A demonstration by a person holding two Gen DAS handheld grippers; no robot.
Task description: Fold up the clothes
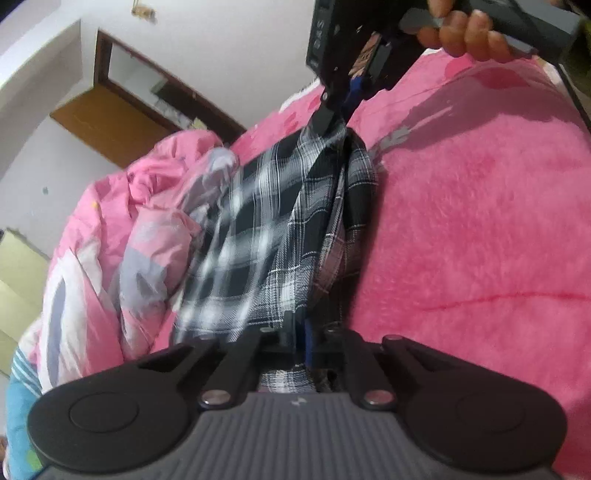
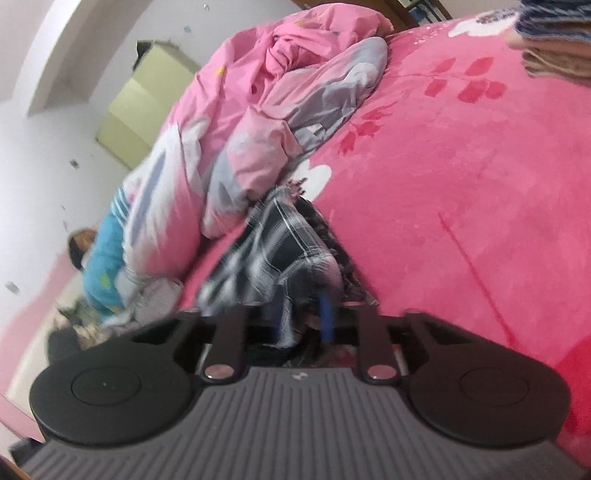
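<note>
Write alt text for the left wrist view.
The left gripper, jaws shut, pinches a black-and-white plaid cloth garment stretched up to the right gripper, which clamps its far end above a fuzzy pink blanket. A crumpled pink and grey quilt lies to the left.

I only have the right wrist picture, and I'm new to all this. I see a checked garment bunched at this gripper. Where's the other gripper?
Observer: The left gripper is shut on the plaid shirt's opposite end, so the cloth spans between both.
Operator: Is my own gripper really gripping?
Observer: Yes, the left view shows the right gripper pinching the shirt's far edge.
Operator: Who holds it?
Observer: A hand wraps its handle, above the pink blanket.
</note>
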